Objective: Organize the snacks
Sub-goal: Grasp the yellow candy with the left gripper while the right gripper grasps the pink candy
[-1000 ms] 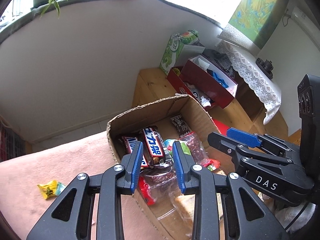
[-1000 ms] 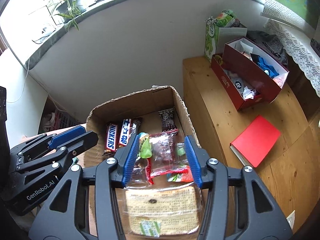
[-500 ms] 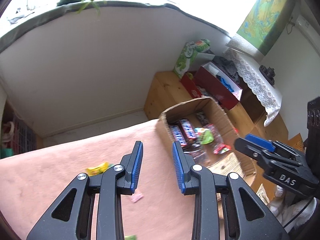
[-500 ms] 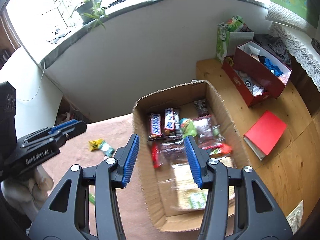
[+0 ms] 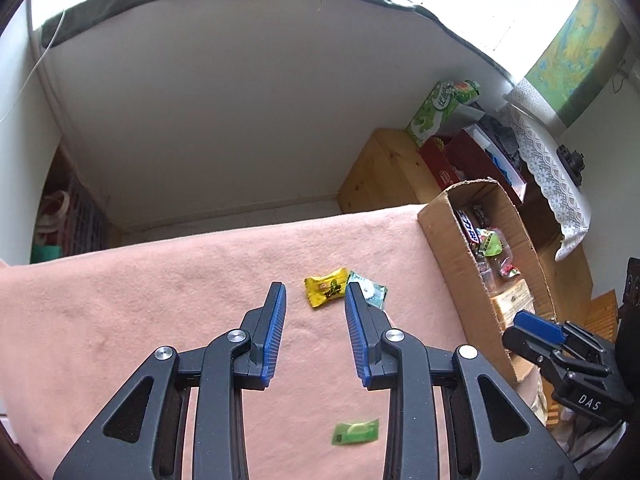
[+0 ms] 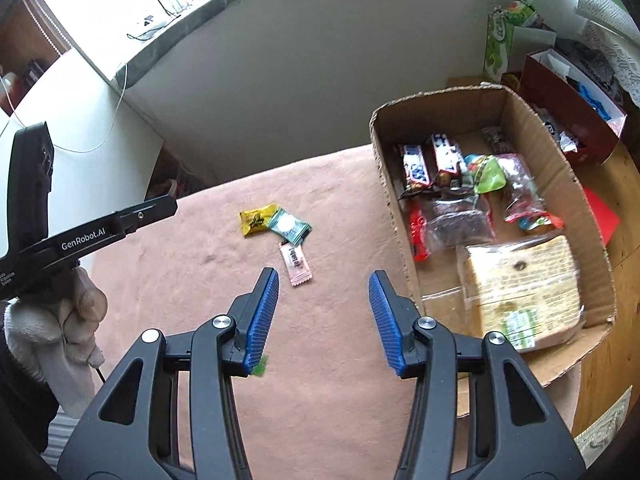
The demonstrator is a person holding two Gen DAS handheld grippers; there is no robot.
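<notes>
While both tongs hover over pink fleece cloth (image 5: pixel 160 300), left gripper (image 5: pixel 314 296) gapes empty near yellow candy wrapper (image 5: pixel 325 287) and teal candy packet (image 5: pixel 374 292). Right gripper (image 6: pixel 322 286) wide, empty. Brown cardboard box (image 6: pixel 520 120) holds snacks. Small green sachet (image 5: pixel 356 432), possibly candy, blurred.

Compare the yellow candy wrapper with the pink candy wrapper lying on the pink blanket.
The yellow crinkled candy wrapper is squarish and lies farther from the grippers; the pale pink candy wrapper is a slimmer strip lying nearer, pointing roughly toward the right gripper. The yellow one touches the teal candy wrapper at its side; the pink one meets that teal wrapper only at its far end. Both lie loose on the pink blanket, outside the cardboard box.
</notes>
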